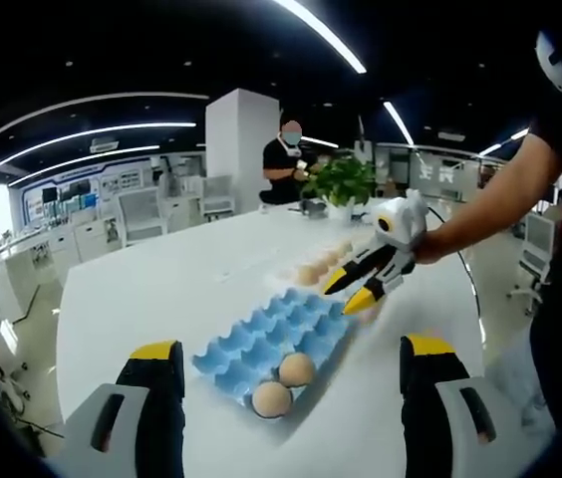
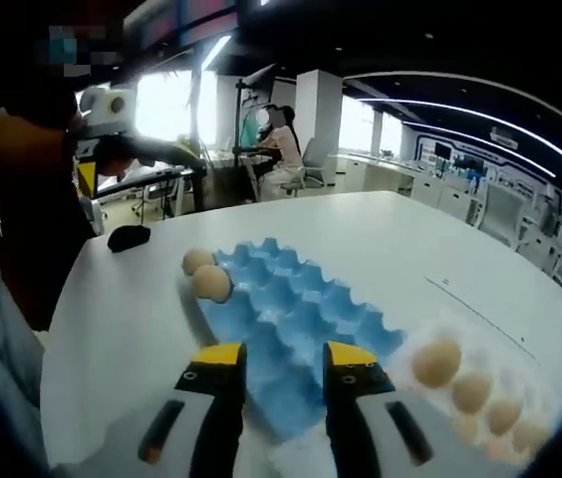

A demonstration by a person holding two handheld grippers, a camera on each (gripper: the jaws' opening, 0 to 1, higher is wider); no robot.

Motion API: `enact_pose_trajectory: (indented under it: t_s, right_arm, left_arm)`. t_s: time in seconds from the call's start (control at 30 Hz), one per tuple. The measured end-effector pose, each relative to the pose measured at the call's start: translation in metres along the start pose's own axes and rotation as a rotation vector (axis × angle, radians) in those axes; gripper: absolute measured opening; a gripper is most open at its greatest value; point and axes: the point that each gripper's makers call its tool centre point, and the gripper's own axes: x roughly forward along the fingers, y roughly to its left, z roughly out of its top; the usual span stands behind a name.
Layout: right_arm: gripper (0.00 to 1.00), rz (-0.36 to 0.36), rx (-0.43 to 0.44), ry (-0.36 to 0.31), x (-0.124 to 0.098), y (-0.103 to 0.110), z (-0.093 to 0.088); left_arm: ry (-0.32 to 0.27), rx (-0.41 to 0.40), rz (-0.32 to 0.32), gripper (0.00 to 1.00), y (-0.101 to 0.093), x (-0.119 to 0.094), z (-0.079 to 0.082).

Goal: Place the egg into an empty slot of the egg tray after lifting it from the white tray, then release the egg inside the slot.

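Eggs numbered two in the blue egg tray point(image 2: 291, 319), sitting side by side in the end slots farthest from the white tray point(image 2: 480, 403); every other slot of the blue tray looked empty. In the right gripper view, your right tool point(image 2: 283, 373) hung over the blue tray's near end with its jaws apart and nothing between them. The white tray lay just beside the blue tray on the tabletop point(image 2: 440, 239), and it carried a row of eggs; the nearest egg point(image 2: 435, 362) sat at the end closest to the blue tray. In the left gripper view, your left tool point(image 1: 291, 373) was open and empty too, held back from the blue tray's filled end, and you could see the right tool with its yellow tips above the blue tray's far corner. By my reading, this egg's run had not started: you had the pickup from the white tray, the carry, the placing and the release all ahead.
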Motion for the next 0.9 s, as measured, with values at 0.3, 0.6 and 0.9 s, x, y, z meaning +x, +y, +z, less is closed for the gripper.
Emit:
enact_pose_trajectory:
  t_s: [0.3, 0.6, 0.9]
  right_arm:
    - [0.32, -0.069, 0.032, 0.006, -0.031, -0.028, -0.015]
    - [0.32, -0.131, 0.062, 0.013, -0.063, -0.048, -0.032]
    - [0.33, -0.186, 0.084, 0.024, -0.091, -0.066, -0.049]
  left_arm:
    - [0.004, 0.004, -0.011, 0.92, -0.003, 0.005, 0.002]
    - [0.004, 0.015, -0.022, 0.92, -0.007, 0.011, 0.006]
    - [0.007, 0.022, -0.036, 0.92, -0.013, 0.016, 0.009]
